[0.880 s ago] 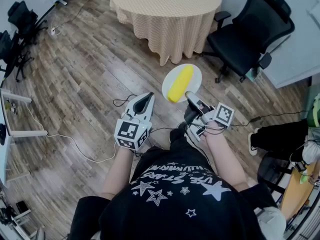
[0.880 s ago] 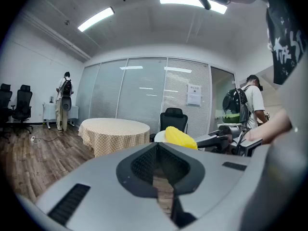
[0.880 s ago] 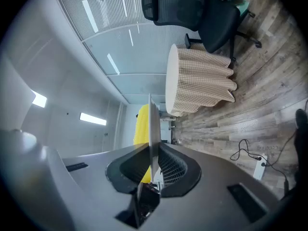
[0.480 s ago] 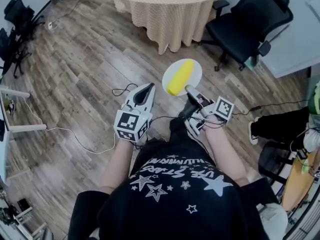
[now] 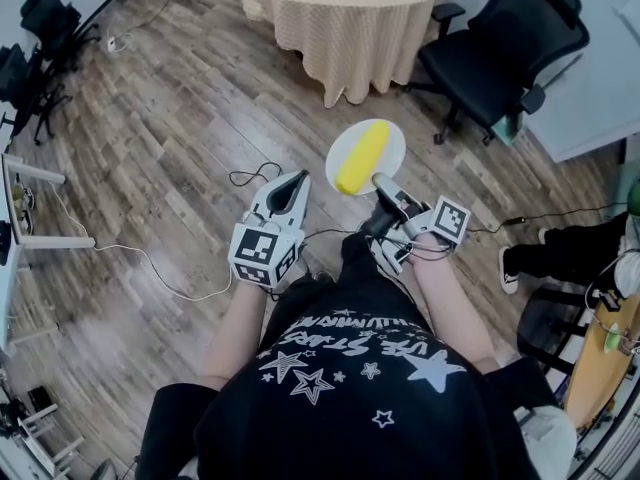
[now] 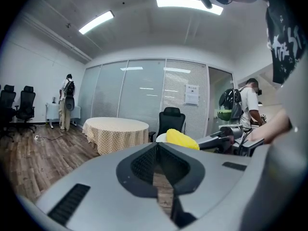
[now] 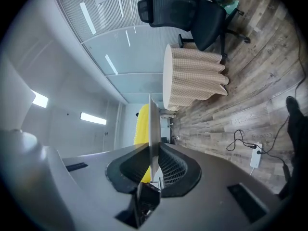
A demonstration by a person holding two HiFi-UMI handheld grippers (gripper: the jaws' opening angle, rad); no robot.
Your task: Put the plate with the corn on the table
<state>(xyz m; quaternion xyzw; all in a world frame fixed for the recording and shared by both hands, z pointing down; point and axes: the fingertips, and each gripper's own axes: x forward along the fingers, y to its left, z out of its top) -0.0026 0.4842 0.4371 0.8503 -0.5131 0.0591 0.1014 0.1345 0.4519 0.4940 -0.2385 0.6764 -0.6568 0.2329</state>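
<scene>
1. I am pinching the near rim of the round white plate (image 5: 393, 146) in my right gripper (image 5: 379, 181), jaws clamping its thin edge
2. The plate is hanging above the wood-plank floor (image 5: 180, 148), carrying the yellow corn cob (image 5: 361, 156), short of the round table with the beige checked cloth (image 5: 340, 18)
3. My left gripper (image 5: 291, 182) is hovering just beside the plate, jaws pressing together on nothing
4. A black office chair (image 5: 510, 48) is standing right of the table
</scene>
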